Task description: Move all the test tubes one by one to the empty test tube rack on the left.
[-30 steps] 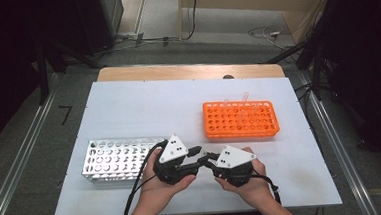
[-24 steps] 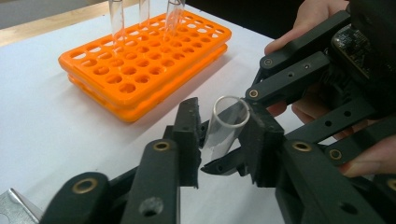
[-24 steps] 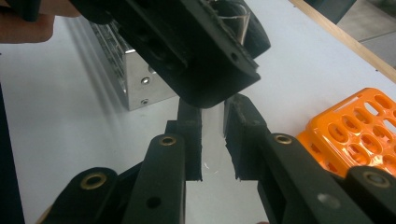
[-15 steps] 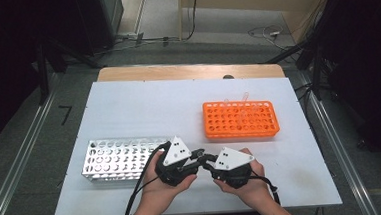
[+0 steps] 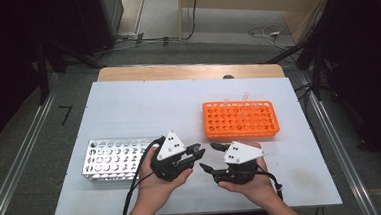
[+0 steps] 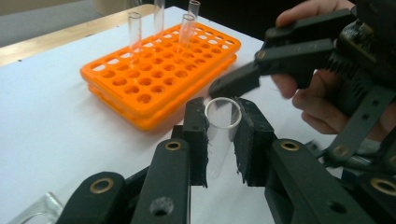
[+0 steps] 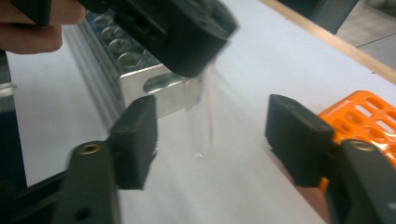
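We see a clear glass test tube (image 6: 219,128) with an open round rim, empty as far as we can tell, pinched upright between the jaws of the left gripper (image 6: 223,135) above the white table (image 5: 138,110) near its front edge. In the right gripper view the tube (image 7: 204,112) hangs down from the left gripper, blurred. The right gripper (image 7: 210,140) faces it with jaws spread wide, gripping nothing. An orange tube rack (image 5: 240,118) holding a few tubes stands just beyond the grippers; a metal tube rack (image 5: 112,159) sits beside the left hand (image 5: 156,187).
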{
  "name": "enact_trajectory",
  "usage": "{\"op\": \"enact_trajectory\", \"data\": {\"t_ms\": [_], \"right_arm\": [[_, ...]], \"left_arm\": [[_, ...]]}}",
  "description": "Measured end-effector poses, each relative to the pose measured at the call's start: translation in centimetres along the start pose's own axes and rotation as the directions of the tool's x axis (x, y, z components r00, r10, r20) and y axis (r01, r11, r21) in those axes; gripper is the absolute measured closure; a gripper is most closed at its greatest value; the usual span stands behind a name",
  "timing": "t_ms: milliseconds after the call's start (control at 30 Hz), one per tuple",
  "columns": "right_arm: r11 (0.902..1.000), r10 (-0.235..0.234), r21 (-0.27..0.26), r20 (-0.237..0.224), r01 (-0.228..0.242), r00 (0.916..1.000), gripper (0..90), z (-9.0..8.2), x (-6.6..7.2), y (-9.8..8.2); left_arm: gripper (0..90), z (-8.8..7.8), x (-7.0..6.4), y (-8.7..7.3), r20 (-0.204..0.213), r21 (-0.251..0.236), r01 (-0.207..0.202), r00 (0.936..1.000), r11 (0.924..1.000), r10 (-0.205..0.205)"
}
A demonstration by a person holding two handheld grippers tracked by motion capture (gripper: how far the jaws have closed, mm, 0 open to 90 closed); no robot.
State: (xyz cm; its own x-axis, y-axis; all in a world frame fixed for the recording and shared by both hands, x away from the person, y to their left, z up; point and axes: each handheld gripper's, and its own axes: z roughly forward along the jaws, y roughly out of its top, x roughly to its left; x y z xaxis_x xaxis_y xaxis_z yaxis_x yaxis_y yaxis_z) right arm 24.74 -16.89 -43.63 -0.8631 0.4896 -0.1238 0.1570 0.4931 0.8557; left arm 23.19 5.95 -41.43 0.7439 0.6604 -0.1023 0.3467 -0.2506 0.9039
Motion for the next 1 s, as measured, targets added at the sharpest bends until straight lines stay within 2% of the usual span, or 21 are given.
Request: {"op": "enact_trajectory", "data": {"t_ms": [100,167,300,467,667,767,867,1000], "right_arm": [[0.9978,0.058,-0.032,-0.005,-0.058,0.9983,16.3,-0.8,-1.2,-0.3],[0.9959,0.079,-0.045,0.001,-0.079,0.9969,8.8,-1.3,-1.9,-0.6],[0.9889,0.134,-0.064,-0.007,-0.134,0.9910,0.6,-2.4,-3.4,-1.2],[0.9786,0.177,-0.107,0.001,-0.176,0.9842,0.0,-4.3,-5.2,-2.3],[0.9718,0.221,-0.099,0.064,-0.214,0.9732,0.0,-6.1,-7.1,-4.1],[0.9677,0.243,-0.092,0.095,-0.235,0.9653,0.0,-6.6,-8.1,-4.9],[0.9581,0.278,-0.101,0.104,-0.268,0.9550,0.0,-6.8,-9.0,-5.4],[0.9560,0.288,-0.092,0.125,-0.278,0.9493,0.0,-6.8,-9.6,-5.9]], "left_arm": [[76.2,-0.4,0.7,0.3,-0.015,-0.004,0.017,0.9997,0.9999,-0.017],[76.3,-0.6,1.1,0.5,-0.031,-0.005,0.016,0.9994,0.9999,-0.016],[76.3,-1.2,2.1,0.9,-0.053,-0.021,0.007,0.9986,0.9998,-0.008],[76.3,-2.1,3.5,1.2,-0.089,-0.015,-0.004,0.9960,0.9999,0.003],[76.3,-3.4,5.1,1.2,-0.122,-0.017,0.002,0.9925,0.9999,-0.004],[76.3,-3.9,5.7,1.1,-0.137,-0.018,0.011,0.9905,0.9998,-0.014],[76.3,-4.2,6.0,1.0,-0.152,-0.006,0.008,0.9883,0.9999,-0.009],[76.3,-4.5,6.3,0.8,-0.173,0.012,0.005,0.9850,0.9999,-0.003]]}}
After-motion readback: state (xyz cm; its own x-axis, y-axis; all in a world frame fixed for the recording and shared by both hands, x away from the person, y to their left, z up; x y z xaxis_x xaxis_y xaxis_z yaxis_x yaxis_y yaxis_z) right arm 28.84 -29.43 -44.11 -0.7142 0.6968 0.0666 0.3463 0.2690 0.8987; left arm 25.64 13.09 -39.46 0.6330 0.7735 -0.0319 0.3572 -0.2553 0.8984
